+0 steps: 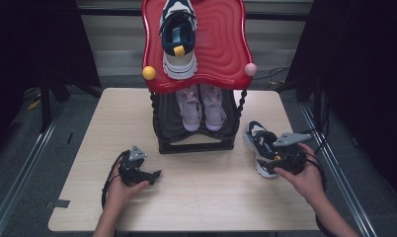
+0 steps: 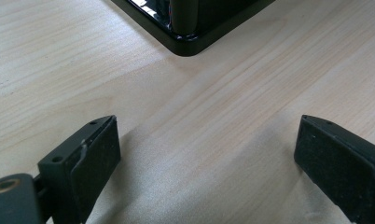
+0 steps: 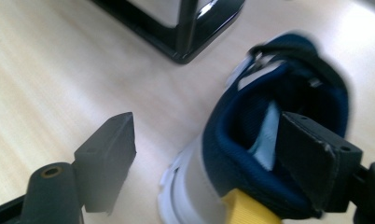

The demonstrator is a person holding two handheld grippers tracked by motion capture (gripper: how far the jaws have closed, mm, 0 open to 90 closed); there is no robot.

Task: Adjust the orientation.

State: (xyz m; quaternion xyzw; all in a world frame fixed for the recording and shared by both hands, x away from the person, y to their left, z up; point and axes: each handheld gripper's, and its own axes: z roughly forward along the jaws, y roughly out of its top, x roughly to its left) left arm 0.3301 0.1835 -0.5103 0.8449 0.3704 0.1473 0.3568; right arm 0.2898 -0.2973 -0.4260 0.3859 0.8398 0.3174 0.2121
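1. Light wooden table carries a two-tier shoe stand: glossy red wavy top shelf on twisted black posts, black lower shelf and base frame beneath

2. Top shelf: one navy-and-white sneaker with a yellow heel tab, heel toward the person. A yellow ball knob and a pink ball knob sit at the shelf's front corners

3. Lower shelf: a pair of pale pink-white sneakers, side by side, heels facing the person

4. Matching navy-and-white sneaker with a white chunky sole lies on the table just right of the stand's base, toe pointing away from the person, heel nearest the right gripper

5. Right gripper, held in the person's right hand, sits at the sneaker's heel. In the right gripper view the jaws stand wide: one pad is inside the shoe opening against the navy collar, the other is outside over bare table, clear of the sole. Heel wall lies between them; pads not pressing on it. Yellow heel tab shows at the bottom edge

6. Left gripper, in the left hand, rests low over the table near the stand's front left corner. Left gripper view: jaws spread wide, nothing between them but wood grain, the black base corner ahead
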